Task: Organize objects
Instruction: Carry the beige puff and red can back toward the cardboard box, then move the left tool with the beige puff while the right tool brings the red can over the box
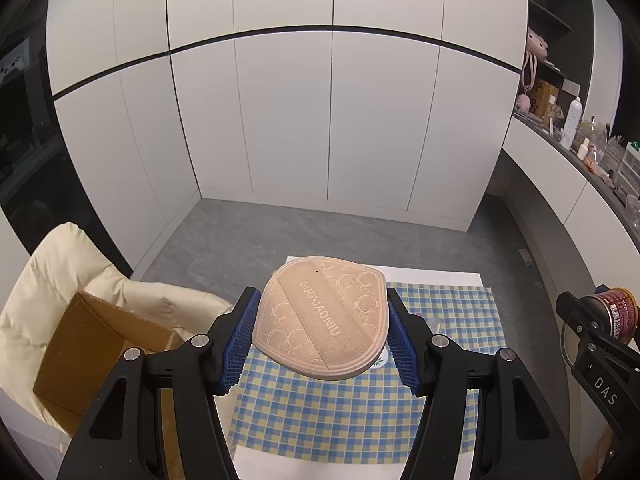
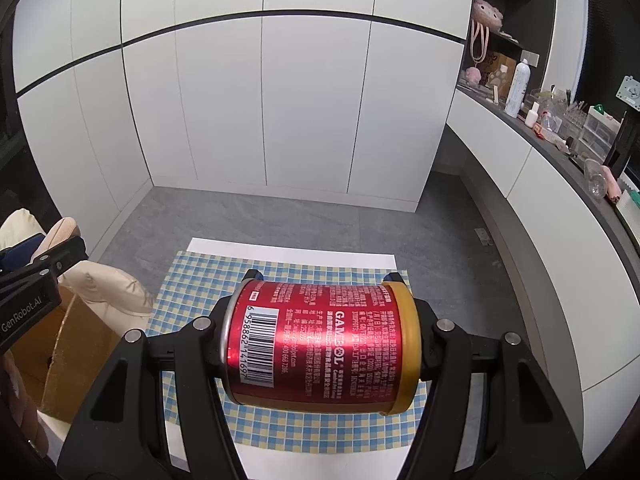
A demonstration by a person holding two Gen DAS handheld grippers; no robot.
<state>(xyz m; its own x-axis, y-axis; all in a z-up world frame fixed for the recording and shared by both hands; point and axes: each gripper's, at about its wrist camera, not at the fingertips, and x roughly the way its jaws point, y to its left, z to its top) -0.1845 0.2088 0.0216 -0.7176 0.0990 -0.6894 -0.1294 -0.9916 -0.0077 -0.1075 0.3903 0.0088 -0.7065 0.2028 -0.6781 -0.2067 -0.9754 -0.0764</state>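
Left tongs (image 1: pixel 322 334) pinching a beige shoe sole (image 1: pixel 322 320) by its two side edges, blue ribbed pads (image 1: pixel 240 340) pressed on both sides; sole is tilted, patterned face up with "GUOXIAONIU" printed across it, held in the air above the checked cloth (image 1: pixel 340 412)

Right tongs (image 2: pixel 320 340) pinching a red can (image 2: pixel 320 340) end to end, can lying sideways between the jaws, barcode at the left end, gold band at the right; also up off the cloth

Cloth is blue and yellow check, lying on a white counter (image 2: pixel 280 250) over grey floor

Open cardboard box (image 1: pixel 92 352) sits left of the counter, on a cream padded cushion (image 1: pixel 60 256)

Right tongs and can show at the right edge of the left view, well apart from the sole

White cupboard doors (image 1: pixel 280 120) behind, cluttered shelf (image 2: pixel 560 128) on the right
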